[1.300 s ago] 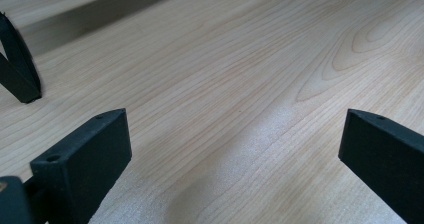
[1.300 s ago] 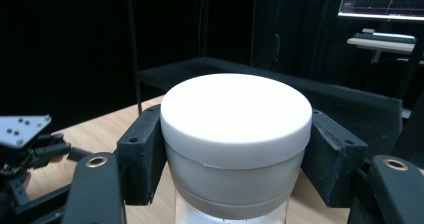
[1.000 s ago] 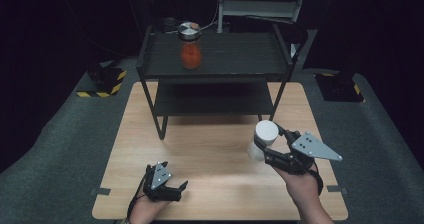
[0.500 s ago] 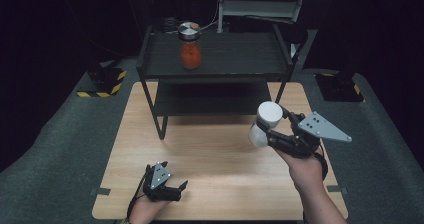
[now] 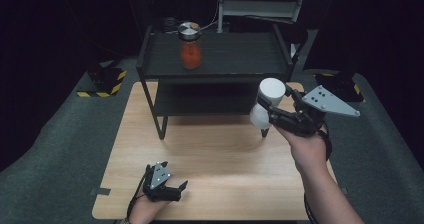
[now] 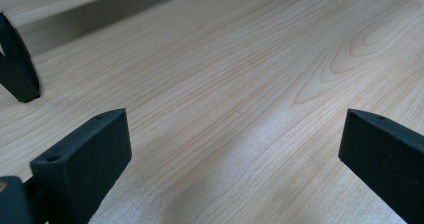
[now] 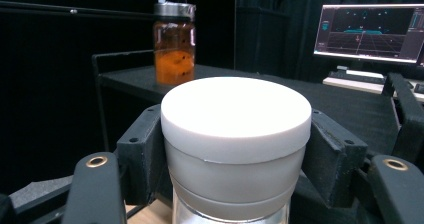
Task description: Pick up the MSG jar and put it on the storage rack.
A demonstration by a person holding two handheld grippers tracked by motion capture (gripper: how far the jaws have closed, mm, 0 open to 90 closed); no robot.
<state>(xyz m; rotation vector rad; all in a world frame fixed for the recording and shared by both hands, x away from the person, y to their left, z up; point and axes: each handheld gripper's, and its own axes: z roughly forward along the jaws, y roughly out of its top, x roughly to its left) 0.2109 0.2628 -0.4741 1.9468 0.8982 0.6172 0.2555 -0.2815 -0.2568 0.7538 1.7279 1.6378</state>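
Pale grained wooden counter [image 5: 210,154] lies under the left gripper [image 5: 172,188], jaws spread and empty, while the right gripper [image 5: 266,115] clamps a smooth white-lidded cylindrical jar [image 5: 267,101].

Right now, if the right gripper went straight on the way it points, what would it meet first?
Probably the black rack's top shelf. The right gripper, shut on the white jar, points toward it, with the orange jar standing farther back, left of the line. Whether the rim catches it first is unclear.
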